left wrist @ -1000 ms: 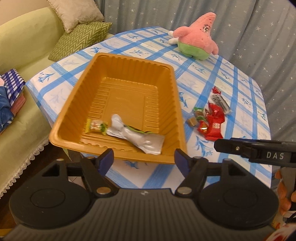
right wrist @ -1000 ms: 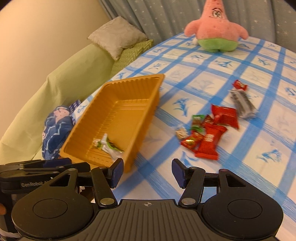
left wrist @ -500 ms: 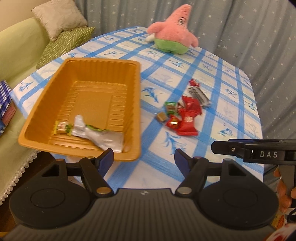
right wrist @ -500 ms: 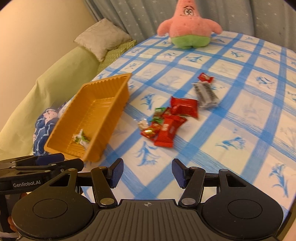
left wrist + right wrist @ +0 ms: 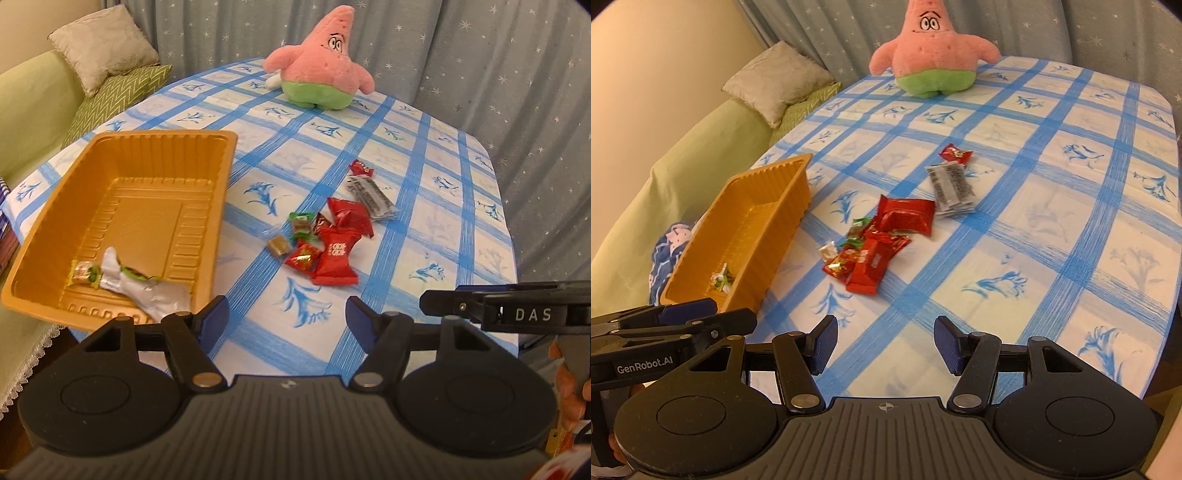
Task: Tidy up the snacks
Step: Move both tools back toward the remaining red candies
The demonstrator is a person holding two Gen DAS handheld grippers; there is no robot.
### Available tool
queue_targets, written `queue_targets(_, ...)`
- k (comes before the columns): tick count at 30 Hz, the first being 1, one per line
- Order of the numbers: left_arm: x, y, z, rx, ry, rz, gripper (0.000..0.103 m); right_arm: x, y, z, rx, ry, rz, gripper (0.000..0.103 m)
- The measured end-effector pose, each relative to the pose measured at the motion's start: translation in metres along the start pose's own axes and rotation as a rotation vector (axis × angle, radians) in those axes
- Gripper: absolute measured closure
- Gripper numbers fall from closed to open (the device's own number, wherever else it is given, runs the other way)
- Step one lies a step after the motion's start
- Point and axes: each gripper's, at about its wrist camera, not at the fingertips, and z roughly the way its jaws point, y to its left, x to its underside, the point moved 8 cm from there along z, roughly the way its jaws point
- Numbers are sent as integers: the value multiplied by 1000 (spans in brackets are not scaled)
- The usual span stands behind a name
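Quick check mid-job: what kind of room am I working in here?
Most likely a home living room: a sofa under a green cover with throw pillows, a table in a blue-checked cloth, star-print curtains behind it, and a pink plush toy on the table.

Both views have swung across the bench: the orange tray (image 5: 122,206) now sits toward the left, and the pile of red snacks (image 5: 325,240) lies ahead. The left tongs (image 5: 286,314) are closing slightly with nothing between them.
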Motion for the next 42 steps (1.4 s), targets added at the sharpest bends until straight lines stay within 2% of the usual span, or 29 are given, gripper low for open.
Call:
queue_targets(9,-17,-12,18,14,-19,71,46,-4,-9,9,0,8,22,45)
queue_targets(11,-20,-15,24,23,-19,96,51,-6,-11,11,3,8,27,45)
queue_targets(16,-26,-19,41,33,1,154,54,-9,-17,15,16,3,44,45)
queue_targets(23,-33,-24,66,51,37,222,68,-14,-30,21,40,4,88,45)
queue_targets(34,-41,-28,106,52,97,276,69,-17,-50,25,71,3,152,45)
queue_targets(42,-40,-32,123,44,127,313,76,-20,-61,26,88,3,181,45)
